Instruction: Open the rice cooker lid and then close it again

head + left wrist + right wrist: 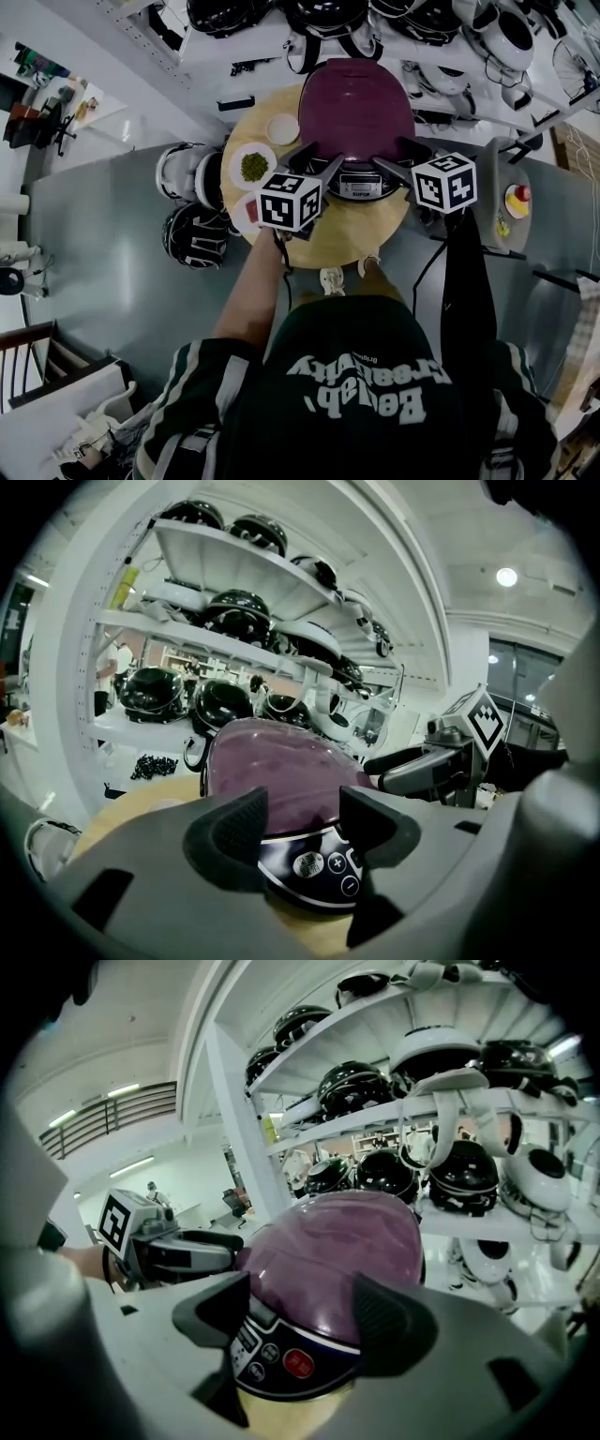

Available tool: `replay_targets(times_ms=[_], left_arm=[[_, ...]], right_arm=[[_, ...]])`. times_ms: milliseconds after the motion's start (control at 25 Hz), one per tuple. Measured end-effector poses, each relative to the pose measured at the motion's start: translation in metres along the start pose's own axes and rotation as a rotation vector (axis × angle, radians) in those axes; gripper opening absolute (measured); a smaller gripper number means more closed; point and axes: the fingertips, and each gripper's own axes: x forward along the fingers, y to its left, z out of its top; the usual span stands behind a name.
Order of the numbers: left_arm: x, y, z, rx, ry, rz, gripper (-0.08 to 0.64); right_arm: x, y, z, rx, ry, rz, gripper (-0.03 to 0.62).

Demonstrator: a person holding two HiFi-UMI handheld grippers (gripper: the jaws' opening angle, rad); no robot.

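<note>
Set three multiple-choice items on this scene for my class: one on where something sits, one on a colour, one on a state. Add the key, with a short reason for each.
1. In the head view, the dish of green food lies:
A. left of the rice cooker
B. on top of it
C. on the floor

2. The cooker's lid is:
A. white
B. green
C. purple

3. The lid is:
A. lifted upright
B. shut
C. taken off

Key: 1 A, the dish sits on the round table beside the cooker; 2 C, the dome looks purple in every view; 3 B, the dome sits down on the cooker's body.
</note>
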Motion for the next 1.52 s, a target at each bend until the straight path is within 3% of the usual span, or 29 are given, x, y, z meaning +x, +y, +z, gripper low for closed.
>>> replay_targets(times_ms=[440,600,800,1000,1160,1280,1520], left_arm=[[0.004,0.001,-0.001,0.014,0.051,0.018,0.249],[0.003,0.001,-0.001,0.026,0.041,0.022,0.245],[0.001,0.003,-0.003,0.105,0.016,0.04,0.223],[-0.013,-0.004,0.011,0.171,-0.07,0.091,0.236],[-0.035,-0.026,0.027,0.194,-0.167,0.128,0.236],[-0.044,-0.048,0.03,0.216,-0.185,0.158,0.236],[-0.06,-0.1,0.032,0.232,-0.217,0.22,0.239]], right_arm=[[0.006,-0.004,-0.001,0.008,0.144,-0.029,0.334],[0.004,-0.004,0.0,0.028,0.089,-0.036,0.328],[0.005,0.0,-0.004,-0.102,0.059,-0.07,0.327],[-0.014,0.008,-0.002,-0.157,-0.059,-0.11,0.354],[-0.044,0.014,0.011,-0.168,-0.2,-0.121,0.353],[-0.07,0.019,0.021,-0.193,-0.288,-0.113,0.351],[-0.12,0.019,0.015,-0.233,-0.351,-0.088,0.353]])
